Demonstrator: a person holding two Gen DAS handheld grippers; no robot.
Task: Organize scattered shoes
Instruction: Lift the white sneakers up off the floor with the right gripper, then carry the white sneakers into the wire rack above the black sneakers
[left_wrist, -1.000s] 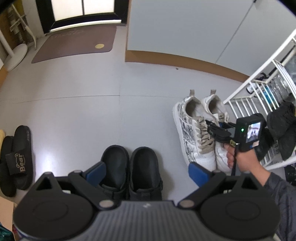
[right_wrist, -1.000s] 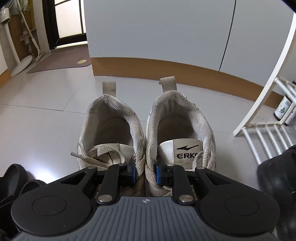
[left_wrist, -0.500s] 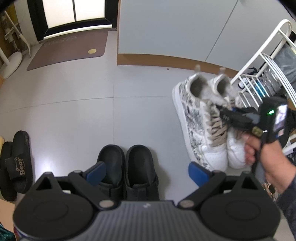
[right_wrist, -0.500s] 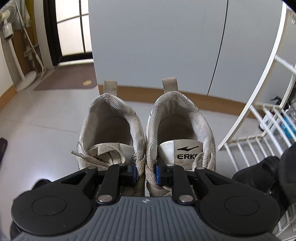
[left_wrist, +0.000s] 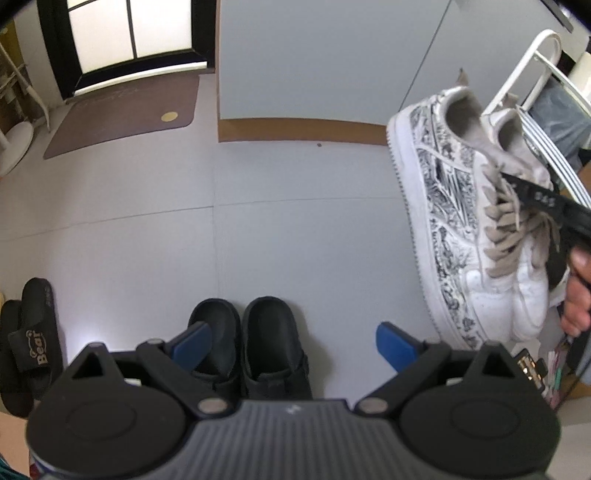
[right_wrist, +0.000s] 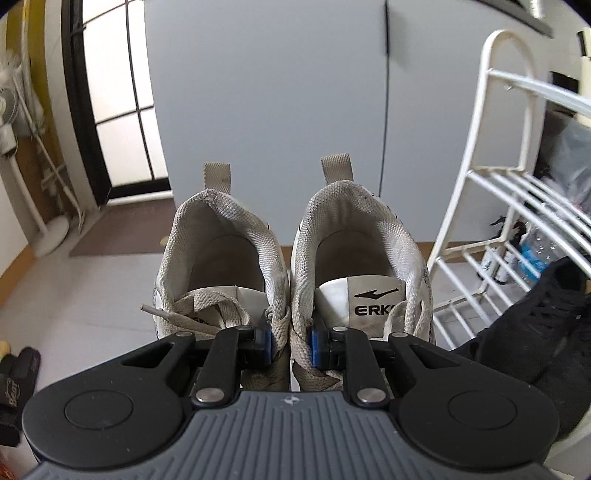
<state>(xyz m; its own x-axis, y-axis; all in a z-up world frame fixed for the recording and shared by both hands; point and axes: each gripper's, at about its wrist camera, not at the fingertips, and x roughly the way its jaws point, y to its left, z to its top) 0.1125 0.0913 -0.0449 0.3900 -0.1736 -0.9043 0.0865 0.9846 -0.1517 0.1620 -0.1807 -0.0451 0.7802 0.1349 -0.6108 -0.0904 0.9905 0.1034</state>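
Observation:
A pair of white sneakers (right_wrist: 291, 258) with a black print and beige laces hangs in the air, pinched together at their inner collars by my right gripper (right_wrist: 290, 341), which is shut on them. In the left wrist view the same sneakers (left_wrist: 469, 221) hang at the right beside the white shoe rack (left_wrist: 535, 70), with the right gripper (left_wrist: 517, 184) reaching into them. My left gripper (left_wrist: 293, 345) stands open above a pair of black clogs (left_wrist: 251, 343) on the floor, with nothing between its fingers.
Black slides (left_wrist: 27, 339) marked "Bear" lie at the far left on the grey floor. The white wire rack (right_wrist: 517, 206) holds a black shoe (right_wrist: 535, 328) and some bottles. A brown doormat (left_wrist: 125, 110) lies by the door; a fan stand (right_wrist: 48, 236) is at the left.
The right gripper has lifted the pair of sneakers off the floor and up toward the rack. The left gripper has stayed open over the black clogs, shifting only slightly.

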